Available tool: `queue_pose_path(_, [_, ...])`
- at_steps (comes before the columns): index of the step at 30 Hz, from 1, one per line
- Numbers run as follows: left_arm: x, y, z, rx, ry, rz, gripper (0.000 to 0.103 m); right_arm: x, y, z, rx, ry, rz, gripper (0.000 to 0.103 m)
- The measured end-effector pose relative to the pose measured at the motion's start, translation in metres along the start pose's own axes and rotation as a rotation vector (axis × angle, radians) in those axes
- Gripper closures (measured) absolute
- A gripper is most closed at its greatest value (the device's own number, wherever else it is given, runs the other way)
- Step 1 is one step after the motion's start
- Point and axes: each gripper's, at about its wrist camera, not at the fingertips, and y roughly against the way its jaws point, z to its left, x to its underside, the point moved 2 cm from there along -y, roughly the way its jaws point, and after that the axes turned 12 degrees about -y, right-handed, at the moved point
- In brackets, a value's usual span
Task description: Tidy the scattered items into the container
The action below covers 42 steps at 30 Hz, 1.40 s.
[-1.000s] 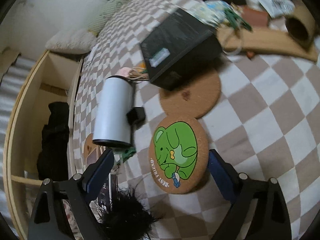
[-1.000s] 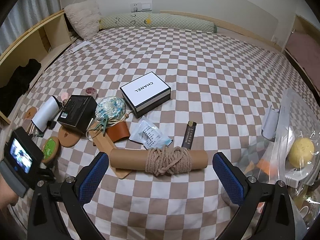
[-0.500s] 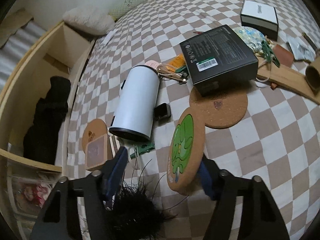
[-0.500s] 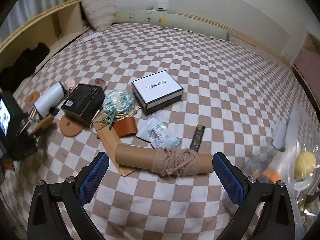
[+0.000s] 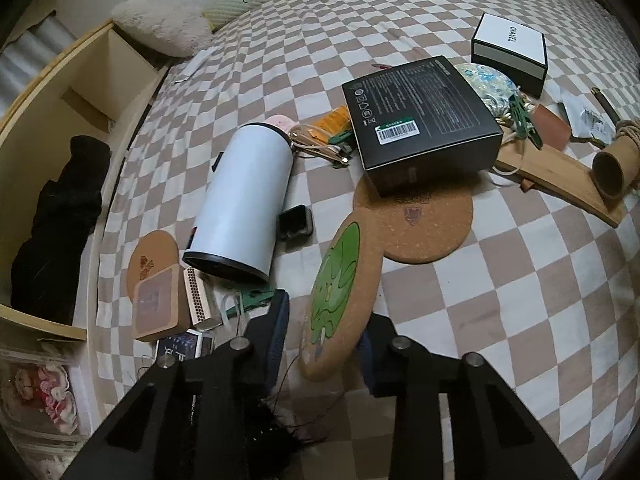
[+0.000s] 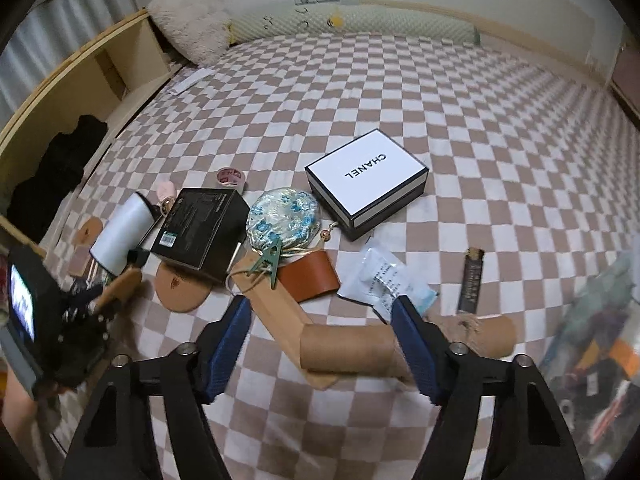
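Note:
My left gripper (image 5: 320,344) is shut on a round cork coaster with a green elephant (image 5: 340,300), which it holds tilted up on its edge above the checkered bedspread. In the right wrist view that same gripper (image 6: 86,312) shows at the far left with the coaster (image 6: 120,286). My right gripper (image 6: 322,344) is open, and its blue fingers (image 6: 226,338) stand on either side of a cardboard tube wrapped in rope (image 6: 348,346). A clear container with several items (image 6: 592,360) sits blurred at the right edge.
On the bedspread lie a white bottle (image 5: 244,196), a black box (image 5: 420,120) on a plain cork coaster (image 5: 424,224), a white Chanel box (image 6: 366,180), a floral pouch (image 6: 282,220), a brown leather piece (image 6: 308,276), a paper packet (image 6: 384,280) and a wooden board (image 6: 280,312). A wooden shelf (image 5: 48,128) runs along the left.
My left gripper shut on the elephant coaster and raised it from flat onto its edge. My right gripper moved down to the tube, and its fingers came closer together.

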Motion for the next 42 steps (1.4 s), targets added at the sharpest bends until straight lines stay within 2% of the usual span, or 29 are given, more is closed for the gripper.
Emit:
queue_pose_path(1, [0.0, -0.001, 0.0, 0.007, 0.002, 0.0, 0.083, -0.003, -0.007, 0.0, -0.011, -0.018, 0.012, 0.04])
queue_pose_path(5, [0.002, -0.003, 0.001, 0.033, 0.011, -0.006, 0.088, -0.01, -0.028, 0.005, -0.054, -0.073, 0.046, 0.051])
queue_pose_path(11, [0.003, -0.006, 0.006, 0.064, 0.03, -0.028, 0.089, -0.009, -0.068, 0.021, -0.109, -0.117, 0.102, 0.052])
queue_pose_path(18, [0.003, -0.015, 0.01, 0.089, 0.041, -0.04, 0.089, -0.007, -0.098, 0.033, -0.122, -0.129, 0.134, 0.054])
queue_pose_path(20, [0.003, -0.017, 0.009, 0.092, 0.039, -0.045, 0.089, -0.007, -0.105, 0.035, -0.123, -0.131, 0.138, 0.068])
queue_pose_path(30, [0.003, -0.023, 0.01, 0.107, 0.053, -0.064, 0.089, -0.006, -0.129, 0.04, -0.082, -0.118, 0.15, 0.069])
queue_pose_path(31, [0.003, -0.023, 0.01, 0.107, 0.053, -0.064, 0.089, -0.005, -0.131, 0.041, -0.076, -0.11, 0.151, 0.074])
queue_pose_path(32, [0.002, -0.023, 0.01, 0.107, 0.052, -0.064, 0.089, -0.005, -0.132, 0.042, -0.072, -0.104, 0.15, 0.074])
queue_pose_path(42, [-0.003, -0.024, 0.018, 0.091, 0.057, -0.068, 0.093, -0.001, -0.11, 0.046, -0.08, -0.02, 0.117, 0.074])
